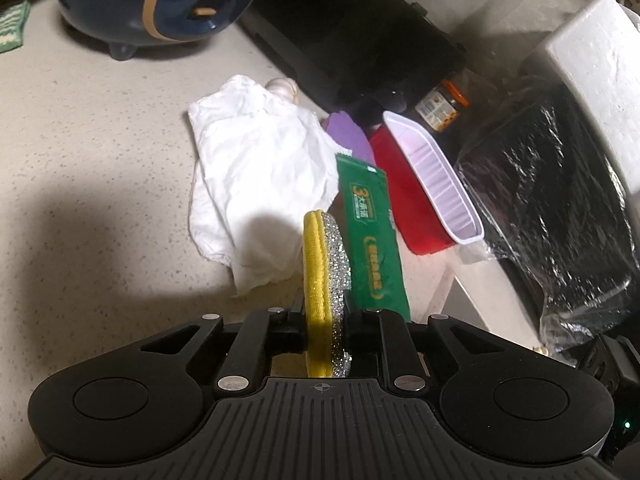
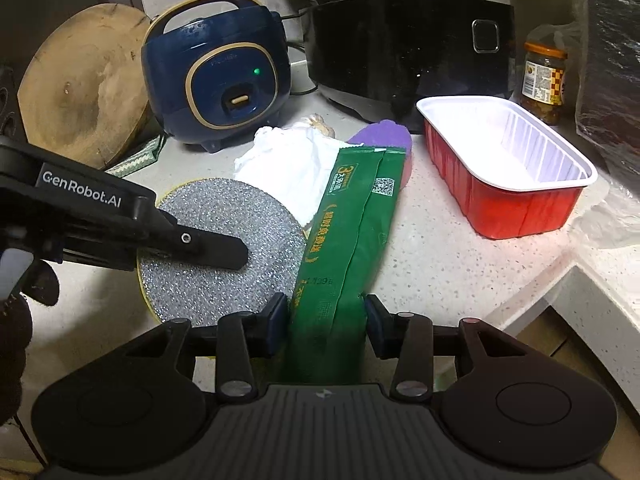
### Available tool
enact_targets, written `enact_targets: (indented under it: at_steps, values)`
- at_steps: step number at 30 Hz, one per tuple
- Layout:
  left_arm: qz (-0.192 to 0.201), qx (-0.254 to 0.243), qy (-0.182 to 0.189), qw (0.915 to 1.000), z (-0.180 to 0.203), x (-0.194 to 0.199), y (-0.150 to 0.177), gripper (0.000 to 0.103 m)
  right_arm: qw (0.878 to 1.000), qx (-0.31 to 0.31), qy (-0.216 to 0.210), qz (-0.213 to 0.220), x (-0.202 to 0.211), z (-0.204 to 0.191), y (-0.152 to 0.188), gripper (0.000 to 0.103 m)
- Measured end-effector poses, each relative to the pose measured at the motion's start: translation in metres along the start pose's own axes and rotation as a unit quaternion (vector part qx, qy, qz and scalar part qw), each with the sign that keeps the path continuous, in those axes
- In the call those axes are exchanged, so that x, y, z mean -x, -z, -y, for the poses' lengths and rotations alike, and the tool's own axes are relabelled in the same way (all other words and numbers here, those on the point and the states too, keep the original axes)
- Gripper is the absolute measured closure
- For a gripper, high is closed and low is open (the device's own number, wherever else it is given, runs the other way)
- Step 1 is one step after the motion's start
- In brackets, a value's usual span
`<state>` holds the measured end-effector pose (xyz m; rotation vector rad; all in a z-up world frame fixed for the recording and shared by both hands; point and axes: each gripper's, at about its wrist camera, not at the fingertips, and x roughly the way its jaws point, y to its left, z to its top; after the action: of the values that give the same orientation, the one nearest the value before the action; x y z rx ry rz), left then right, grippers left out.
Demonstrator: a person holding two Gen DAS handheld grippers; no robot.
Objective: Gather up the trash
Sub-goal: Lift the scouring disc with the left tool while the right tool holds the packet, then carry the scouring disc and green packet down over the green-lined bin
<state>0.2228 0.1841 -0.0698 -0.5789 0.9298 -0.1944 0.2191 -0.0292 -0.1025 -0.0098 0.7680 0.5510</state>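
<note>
The left gripper [image 1: 326,320] is clamped on a round, yellow-edged silver scouring pad [image 1: 326,276] held edge-up above the speckled countertop [image 1: 100,160]. The right gripper [image 2: 326,320] pinches a long green foil wrapper [image 2: 352,240] beside a red plastic tray [image 2: 516,204].

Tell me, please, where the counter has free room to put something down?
Bare counter lies between the green packet and the red tray, toward the edge. More lies left of the white cloth, below the blue cooker. Around cloth, packet and tray it is crowded.
</note>
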Motion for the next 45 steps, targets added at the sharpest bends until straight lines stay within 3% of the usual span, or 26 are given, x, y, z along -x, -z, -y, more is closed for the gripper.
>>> enact_targets:
  at_steps: [3, 7, 13, 15, 17, 19, 24, 31, 33, 34, 35, 37, 40, 45]
  values:
    - [0.008, 0.004, -0.006, 0.9999, 0.0, 0.003, 0.003, 0.084, 1.0, 0.006, 0.006, 0.001, 0.002, -0.001, 0.001, 0.057]
    - [0.026, 0.008, -0.013, 0.9996, -0.004, 0.01, 0.006, 0.084, 0.999, 0.023, 0.028, 0.002, 0.003, -0.005, 0.002, 0.043]
    - [0.064, 0.017, -0.047, 0.9967, -0.015, 0.034, 0.005, 0.085, 0.998, 0.043, 0.052, -0.005, 0.004, -0.008, 0.0, 0.039]
    - [0.077, 0.015, -0.066, 0.9948, -0.018, 0.042, 0.006, 0.085, 0.996, 0.051, 0.074, 0.006, 0.007, -0.009, -0.004, 0.031]
    - [0.088, 0.01, -0.079, 0.9929, -0.019, 0.05, 0.008, 0.085, 0.994, 0.052, 0.094, 0.026, 0.011, -0.009, -0.008, 0.015]
    - [0.097, 0.007, -0.089, 0.9912, -0.019, 0.057, 0.01, 0.085, 0.992, 0.05, 0.102, 0.051, 0.013, -0.01, -0.013, 0.01]
    - [0.11, 0.002, -0.099, 0.9889, -0.02, 0.069, 0.012, 0.085, 0.994, 0.061, 0.087, 0.039, -0.005, -0.013, -0.032, 0.01]
    - [0.117, -0.004, -0.101, 0.988, -0.019, 0.075, 0.015, 0.085, 0.995, 0.046, 0.086, -0.003, -0.028, -0.014, -0.032, 0.014]
    - [0.124, -0.004, -0.102, 0.987, -0.018, 0.076, 0.014, 0.085, 0.996, 0.048, 0.078, -0.01, -0.026, -0.017, -0.028, 0.021]
    - [0.133, -0.003, -0.103, 0.9858, -0.018, 0.078, 0.013, 0.085, 0.996, 0.048, 0.071, -0.013, -0.025, -0.018, -0.025, 0.036]
    - [0.146, 0.0, -0.103, 0.9839, -0.018, 0.081, 0.012, 0.085, 0.997, 0.048, 0.066, -0.014, -0.024, -0.018, -0.025, 0.061]
    - [0.18, 0.013, -0.102, 0.9782, -0.02, 0.089, 0.011, 0.085, 0.997, 0.047, 0.053, -0.024, -0.02, -0.019, -0.023, 0.071]
    - [0.2, 0.02, -0.103, 0.9743, -0.02, 0.094, 0.004, 0.085, 0.999, 0.036, 0.033, -0.013, -0.003, -0.019, -0.023, 0.076]
    - [0.173, -0.009, -0.076, 0.982, -0.004, 0.08, -0.002, 0.085, 0.999, 0.033, 0.011, 0.008, 0.029, -0.018, -0.022, 0.078]
